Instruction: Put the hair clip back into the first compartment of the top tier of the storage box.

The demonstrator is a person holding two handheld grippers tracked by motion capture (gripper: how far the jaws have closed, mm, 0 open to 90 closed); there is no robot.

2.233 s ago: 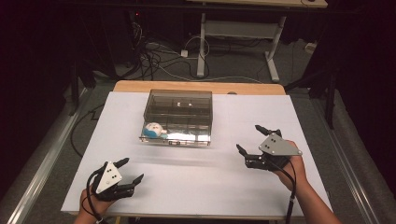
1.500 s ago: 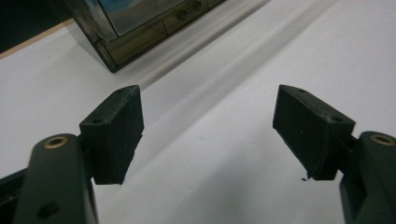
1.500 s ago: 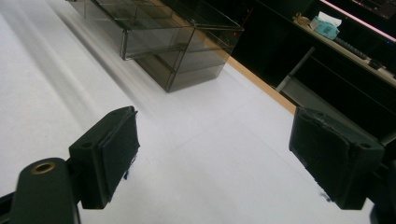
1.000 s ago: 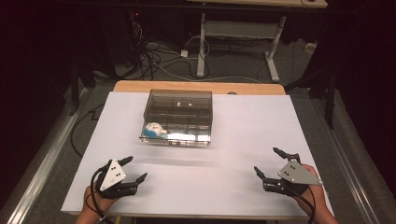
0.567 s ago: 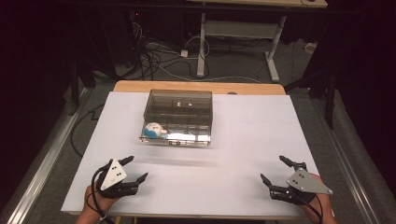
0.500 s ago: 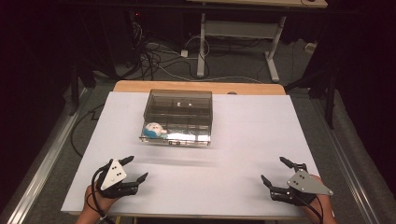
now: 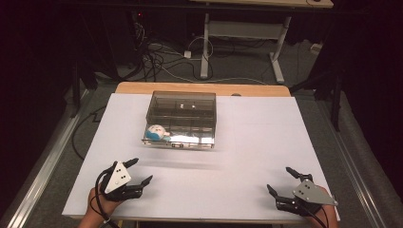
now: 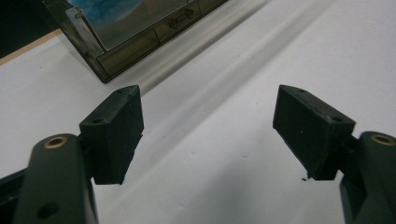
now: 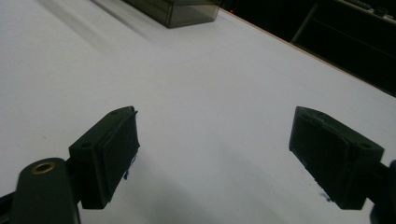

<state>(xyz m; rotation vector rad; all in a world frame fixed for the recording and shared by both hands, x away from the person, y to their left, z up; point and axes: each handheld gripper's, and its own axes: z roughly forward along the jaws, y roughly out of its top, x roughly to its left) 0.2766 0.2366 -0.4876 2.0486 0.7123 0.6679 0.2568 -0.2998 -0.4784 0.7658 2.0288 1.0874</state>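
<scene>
Bright white table [image 7: 247, 156], dark surroundings, soft focus

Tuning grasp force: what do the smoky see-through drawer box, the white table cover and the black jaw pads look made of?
Smoky see-through drawer box: likely hard tinted plastic, glossy; contents show through and its front edge glints.
White table cover: matte sheet, maybe paper or laminate; no glare, wood edge shows behind it.
Black jaw pads: matte black blocks, rubber or plastic; cannot tell which.

Each black claw [image 7: 140, 172] carries a grey three-cornered plate [image 7: 117, 176], blocky screw-holed pads [image 8: 116, 130] and a trailing black cable [image 7: 99, 204].
</scene>
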